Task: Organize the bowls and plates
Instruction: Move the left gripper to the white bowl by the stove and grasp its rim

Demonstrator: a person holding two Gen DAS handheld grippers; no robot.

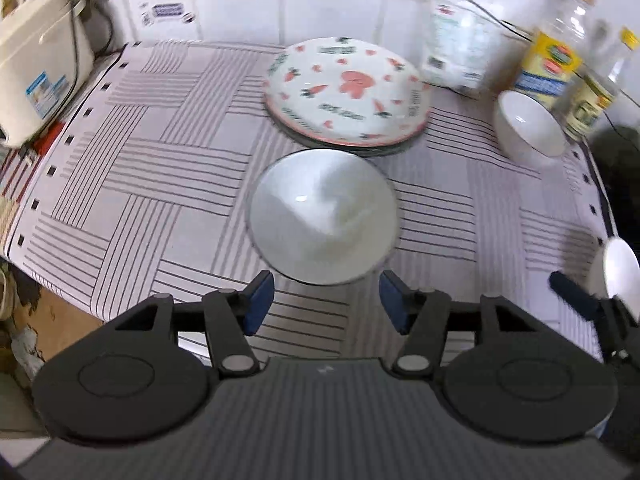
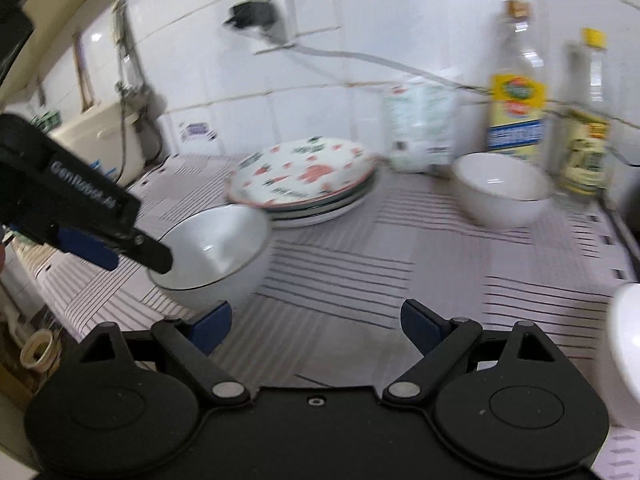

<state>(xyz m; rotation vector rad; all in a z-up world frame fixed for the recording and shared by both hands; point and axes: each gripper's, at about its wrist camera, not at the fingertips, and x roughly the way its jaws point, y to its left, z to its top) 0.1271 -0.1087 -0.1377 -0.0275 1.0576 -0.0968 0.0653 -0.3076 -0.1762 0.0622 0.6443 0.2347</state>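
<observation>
A white bowl (image 1: 323, 216) stands on the striped cloth just ahead of my open left gripper (image 1: 326, 300); it also shows in the right wrist view (image 2: 216, 256). Behind it is a stack of plates topped by a carrot-patterned plate (image 1: 346, 88), also in the right wrist view (image 2: 304, 176). A second white bowl (image 1: 528, 128) stands at the right near the bottles, also in the right wrist view (image 2: 500, 190). My right gripper (image 2: 316, 326) is open and empty over the cloth; my left gripper (image 2: 120, 246) shows at its left, beside the near bowl.
Bottles (image 1: 556, 56) and a white bag (image 1: 460, 48) stand against the tiled wall at the right. A cream appliance (image 1: 40, 64) sits at the left. A white rounded object (image 2: 626, 356) lies at the right edge. The cloth's front edge (image 1: 80, 296) drops off at left.
</observation>
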